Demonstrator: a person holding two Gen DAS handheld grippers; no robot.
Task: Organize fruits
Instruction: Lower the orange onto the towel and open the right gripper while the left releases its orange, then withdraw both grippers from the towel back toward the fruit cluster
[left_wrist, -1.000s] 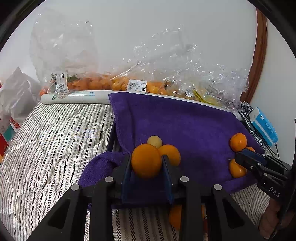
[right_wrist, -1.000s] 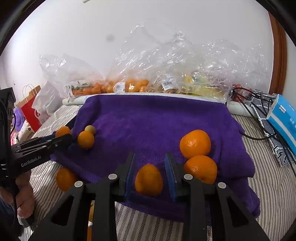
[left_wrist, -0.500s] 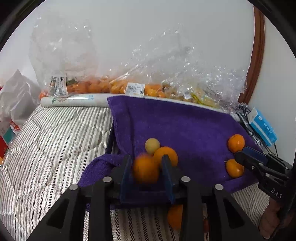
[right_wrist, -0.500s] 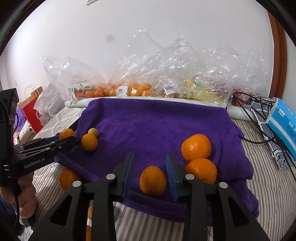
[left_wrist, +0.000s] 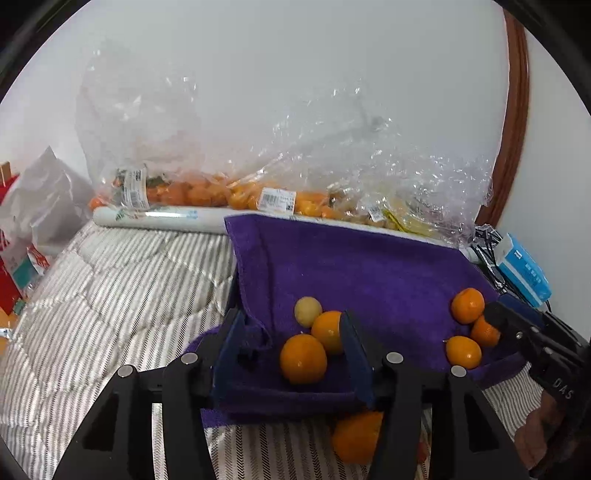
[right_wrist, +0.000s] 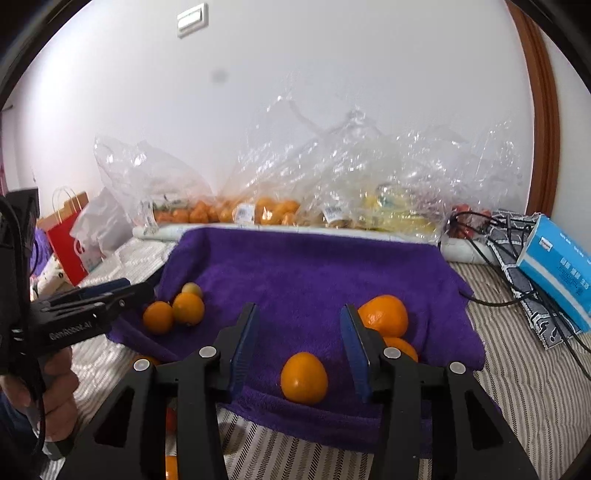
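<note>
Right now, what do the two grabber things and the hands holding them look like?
Both are black plastic with cut-out triangle holes and round silver bolts. The left gripper and right gripper each have flat blue pads inside their fingers. Small pale lettering runs along each one's side. A bare hand grips the left one's handle, with a thin black cable hanging by it. No sleeve shows.

My left wrist view sits low at the purple towel's (left_wrist: 369, 266) left front corner, facing the wall at 12 o'clock, fruit close under the lens. My right wrist view looks from the towel's front edge, right of centre, facing the same wall. Both share the towel and the plastic bags (right_wrist: 332, 177) behind it.
</note>
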